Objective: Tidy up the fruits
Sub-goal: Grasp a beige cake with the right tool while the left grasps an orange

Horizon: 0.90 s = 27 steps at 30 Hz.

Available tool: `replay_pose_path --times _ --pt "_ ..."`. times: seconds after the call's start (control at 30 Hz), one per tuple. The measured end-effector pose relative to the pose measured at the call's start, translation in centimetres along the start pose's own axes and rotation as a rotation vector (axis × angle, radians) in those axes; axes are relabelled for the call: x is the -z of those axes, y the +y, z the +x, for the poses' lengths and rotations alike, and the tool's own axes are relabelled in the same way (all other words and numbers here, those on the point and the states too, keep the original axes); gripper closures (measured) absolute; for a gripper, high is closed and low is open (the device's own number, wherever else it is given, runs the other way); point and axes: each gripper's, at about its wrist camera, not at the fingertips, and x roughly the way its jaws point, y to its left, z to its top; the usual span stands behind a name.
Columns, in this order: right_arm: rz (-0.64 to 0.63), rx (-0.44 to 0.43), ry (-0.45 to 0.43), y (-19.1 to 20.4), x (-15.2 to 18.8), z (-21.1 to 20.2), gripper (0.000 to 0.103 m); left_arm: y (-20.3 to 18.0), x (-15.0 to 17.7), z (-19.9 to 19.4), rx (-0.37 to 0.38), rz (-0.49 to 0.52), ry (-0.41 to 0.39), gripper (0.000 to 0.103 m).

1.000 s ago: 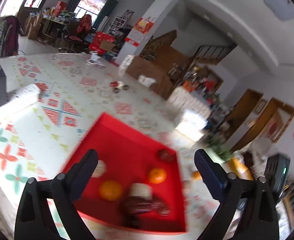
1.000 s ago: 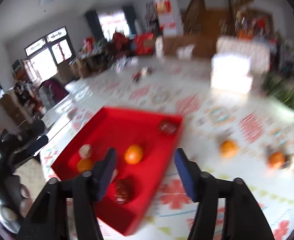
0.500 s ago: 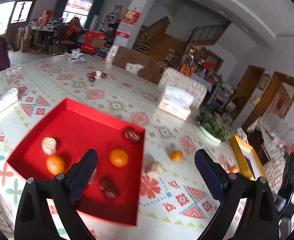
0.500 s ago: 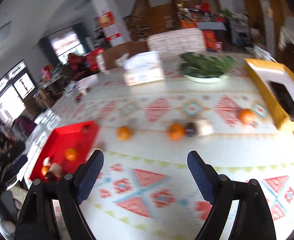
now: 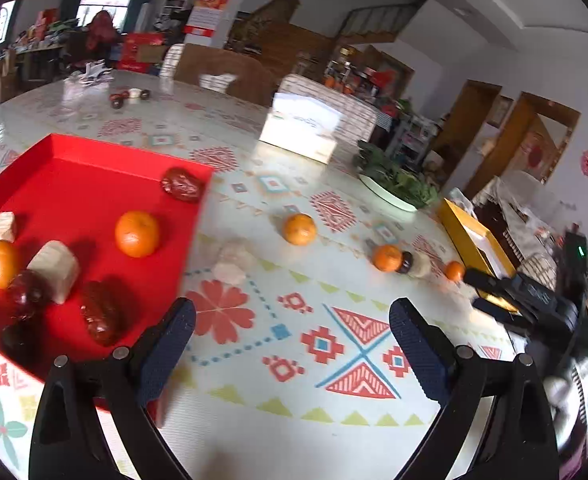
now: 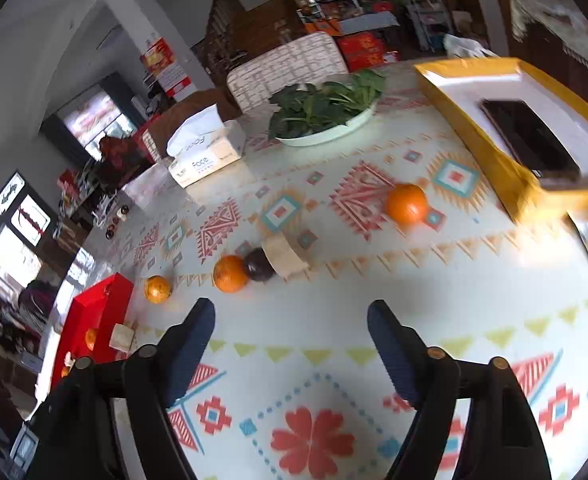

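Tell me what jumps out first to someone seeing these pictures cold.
The bright red tray at the left of the patterned table grabs the eye, with oranges, dark red fruits and pale chunks lying in it. Next come the loose oranges on the tablecloth, one lying near the yellow box at the right. A white dish of green leaves stands at the far side, beside a tissue box.

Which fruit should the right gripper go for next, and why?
Probably the middle orange. It lies loose on the tablecloth, outside the red tray, and nearest ahead of the right gripper, whose fingers are closing with nothing between them. Ease forward and a little left toward it.
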Motion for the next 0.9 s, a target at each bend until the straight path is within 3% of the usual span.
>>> replay_pose_path --times 0.13,0.37,0.47,0.6,0.7,0.9 --pt "-0.073 0.024 0.017 1.4 -2.1 2.3 0.044 -1.1 -0.8 -0.7 0.009 0.057 -0.027 0.006" --pt "-0.108 0.051 0.053 1.7 -3.6 6.4 0.051 -2.8 -2.8 -0.9 -0.010 0.169 -0.035 0.006" --pt "-0.112 0.046 0.074 1.4 -3.3 7.3 0.064 -3.1 -3.6 -0.1 0.017 0.172 -0.012 0.006" --pt "-0.123 0.044 0.077 1.3 -3.4 7.5 0.075 -4.0 -4.1 1.6 0.040 0.177 0.014 0.006" --pt "-0.137 0.057 0.067 1.2 -3.4 7.5 0.075 -4.3 -4.6 3.1 0.017 0.190 0.027 0.007" --pt "-0.119 0.033 0.067 0.7 -3.8 7.9 0.075 -3.5 -6.8 8.4 -0.021 0.160 0.141 0.007"
